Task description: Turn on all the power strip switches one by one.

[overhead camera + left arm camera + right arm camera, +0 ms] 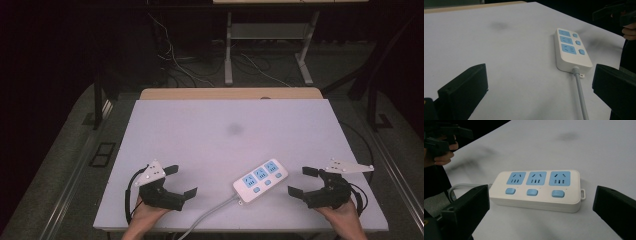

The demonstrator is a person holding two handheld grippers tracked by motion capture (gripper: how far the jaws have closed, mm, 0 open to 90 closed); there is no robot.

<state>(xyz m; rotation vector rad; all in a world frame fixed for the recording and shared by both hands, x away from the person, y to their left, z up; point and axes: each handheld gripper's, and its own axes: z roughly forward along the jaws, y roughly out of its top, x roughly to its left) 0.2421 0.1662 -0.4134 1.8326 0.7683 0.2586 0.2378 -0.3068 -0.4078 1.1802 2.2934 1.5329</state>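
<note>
A white power strip [260, 179] with three blue sockets and three blue switches lies flat near the table's front edge, between my hands; its grey cable [207, 216] runs off the front. In the left gripper view the power strip [572, 50] lies ahead to the right. In the right gripper view the power strip [536, 188] lies close ahead. My left gripper [181, 181] rests at the front left, open and empty, its jaws wide apart. My right gripper [302, 180] rests at the front right, open and empty, pointing at the strip.
The white table top [230, 130] has a faint dark smudge [235, 129] near its middle. A wooden edge [230, 93] runs along the far side. Beyond it stand a desk frame [265, 40] and loose cables [175, 60] on the floor.
</note>
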